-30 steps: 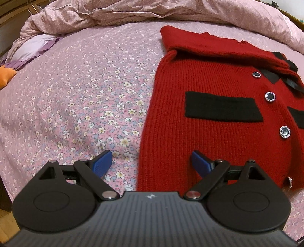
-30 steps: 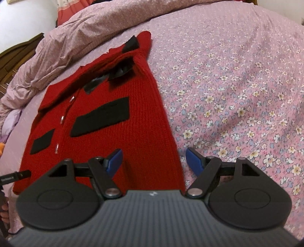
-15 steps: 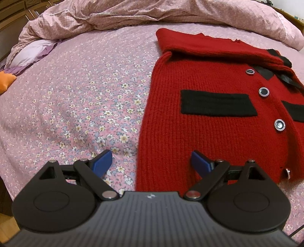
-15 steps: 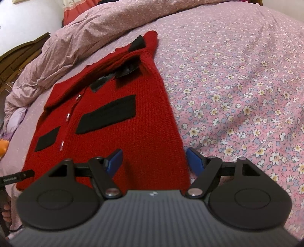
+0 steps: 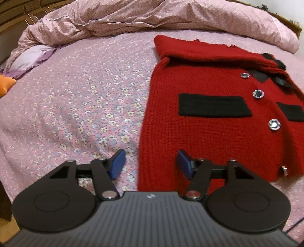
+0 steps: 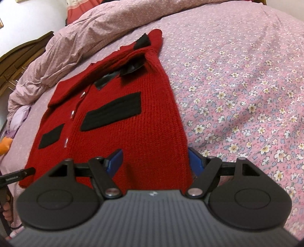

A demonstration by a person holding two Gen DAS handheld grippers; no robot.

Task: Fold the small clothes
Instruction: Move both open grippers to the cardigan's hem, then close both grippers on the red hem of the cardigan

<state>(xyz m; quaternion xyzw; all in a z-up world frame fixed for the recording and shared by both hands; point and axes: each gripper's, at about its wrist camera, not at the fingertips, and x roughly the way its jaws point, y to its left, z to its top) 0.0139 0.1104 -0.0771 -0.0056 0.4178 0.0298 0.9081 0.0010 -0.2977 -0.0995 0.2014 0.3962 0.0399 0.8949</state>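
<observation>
While the red cardigan (image 5: 218, 121) is spread flat on the floral bedsheet (image 5: 79, 106) with only its sleeves seemingly tucked in, the main folds are judged undone, and the left gripper (image 5: 150, 161) and right gripper (image 6: 153, 161) are held spread, empty, at its lower corners.

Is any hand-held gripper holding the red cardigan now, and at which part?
No. The left hand-held gripper and right hand-held gripper are open at the bottom corners of the red cardigan, not closed on it.

A home bedroom — floral pink bedsheet (image 5: 79, 106), rumpled duvet (image 5: 133, 17), wooden headboard (image 6: 24, 51).
</observation>
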